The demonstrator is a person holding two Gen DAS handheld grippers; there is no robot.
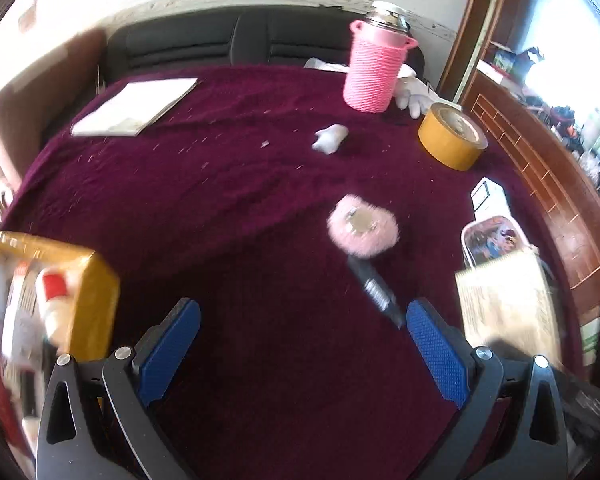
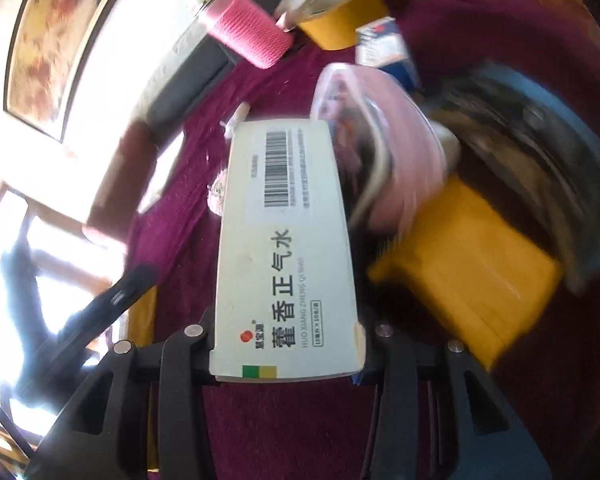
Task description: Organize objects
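Two hand-held grippers work here: the right hand-held gripper clamps a white medicine box by its near end, long axis pointing forward, over the maroon worktop. The left hand-held gripper gapes wide and empty; the yellow storage box lies just to its left, seemingly the nearer goal.
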